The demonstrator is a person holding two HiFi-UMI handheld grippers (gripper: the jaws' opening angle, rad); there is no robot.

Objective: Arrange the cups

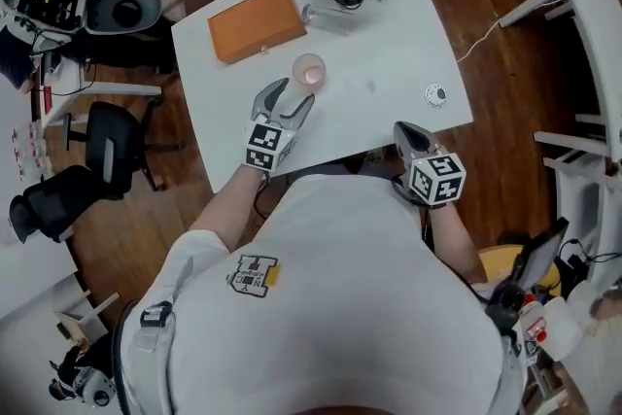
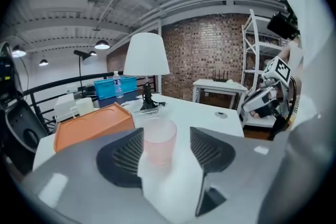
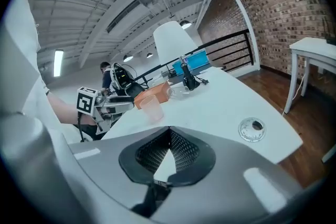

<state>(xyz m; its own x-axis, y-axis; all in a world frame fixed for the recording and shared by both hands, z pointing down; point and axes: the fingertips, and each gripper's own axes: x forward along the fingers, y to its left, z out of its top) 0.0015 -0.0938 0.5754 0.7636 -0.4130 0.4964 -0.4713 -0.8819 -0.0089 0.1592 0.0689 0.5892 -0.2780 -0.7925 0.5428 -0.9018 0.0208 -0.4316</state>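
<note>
My left gripper [image 1: 292,96] has its jaws spread, and the pink translucent cup [image 2: 159,139] stands upright between their tips on the white table [image 1: 389,83], not pinched. My right gripper [image 3: 169,153] is pressed together on nothing, at the table's near edge, well apart from the cup.

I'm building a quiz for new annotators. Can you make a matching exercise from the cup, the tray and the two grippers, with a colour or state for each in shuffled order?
Things:
1. cup
2. tray
3. left gripper
4. right gripper

Colour or state:
a. shut
b. pink
c. open
d. orange

Pairs: 1-b; 2-d; 3-c; 4-a
</note>
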